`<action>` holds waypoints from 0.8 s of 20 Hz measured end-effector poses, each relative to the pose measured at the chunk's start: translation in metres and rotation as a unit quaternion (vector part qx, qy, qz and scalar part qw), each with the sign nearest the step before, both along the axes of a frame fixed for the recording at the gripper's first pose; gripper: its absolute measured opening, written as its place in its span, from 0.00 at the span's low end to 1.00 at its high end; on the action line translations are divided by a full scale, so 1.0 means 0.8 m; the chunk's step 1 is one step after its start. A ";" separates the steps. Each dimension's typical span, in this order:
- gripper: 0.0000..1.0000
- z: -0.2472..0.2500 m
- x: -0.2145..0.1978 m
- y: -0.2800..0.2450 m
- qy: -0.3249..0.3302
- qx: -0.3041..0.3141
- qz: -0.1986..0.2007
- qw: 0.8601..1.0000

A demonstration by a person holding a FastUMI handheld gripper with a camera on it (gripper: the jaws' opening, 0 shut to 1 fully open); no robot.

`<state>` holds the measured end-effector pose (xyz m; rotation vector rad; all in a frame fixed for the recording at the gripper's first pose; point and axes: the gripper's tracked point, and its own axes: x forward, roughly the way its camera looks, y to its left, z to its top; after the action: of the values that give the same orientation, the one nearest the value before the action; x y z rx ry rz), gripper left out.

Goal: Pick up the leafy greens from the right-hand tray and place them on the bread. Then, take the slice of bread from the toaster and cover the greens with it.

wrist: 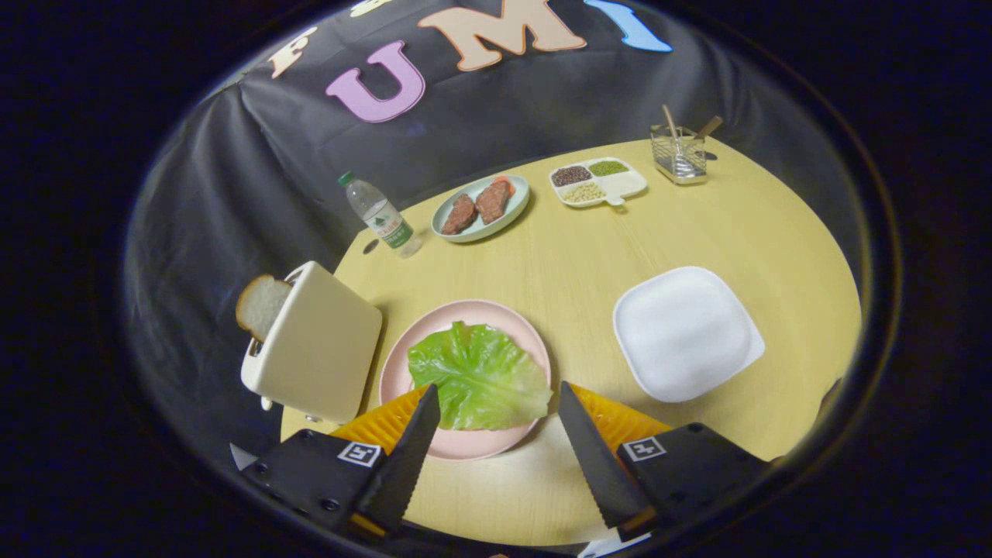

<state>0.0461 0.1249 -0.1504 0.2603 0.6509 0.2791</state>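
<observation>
Scene is viewed from one fisheye cam mounted on the gripper (499, 407), aimed fwd along its two fingers and tilted down at the table (697, 225). The fingers are seen spread apart, nothing held. Pink plate (395, 372) w/ lettuce (477, 376) is framed close, just ahead. Toaster (314, 349) is seen near on the left, white tray (686, 333) on the right. Far table edge and booth wall are taken in beyond.

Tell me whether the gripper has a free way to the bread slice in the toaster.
Probably yes. The gripper is open, holding nothing, fingers over the pink plate with the lettuce. The bread slice sticks out of the toaster beside that plate, and nothing stands between.
</observation>
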 end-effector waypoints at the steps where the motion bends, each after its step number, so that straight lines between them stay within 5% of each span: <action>1: 0.96 0.010 -0.003 0.002 -0.002 -0.007 0.010 1.000; 16: 0.97 0.113 -0.080 0.191 0.114 -0.034 0.145 0.982</action>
<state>-0.0176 0.2778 -0.0598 0.1307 0.9256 0.5100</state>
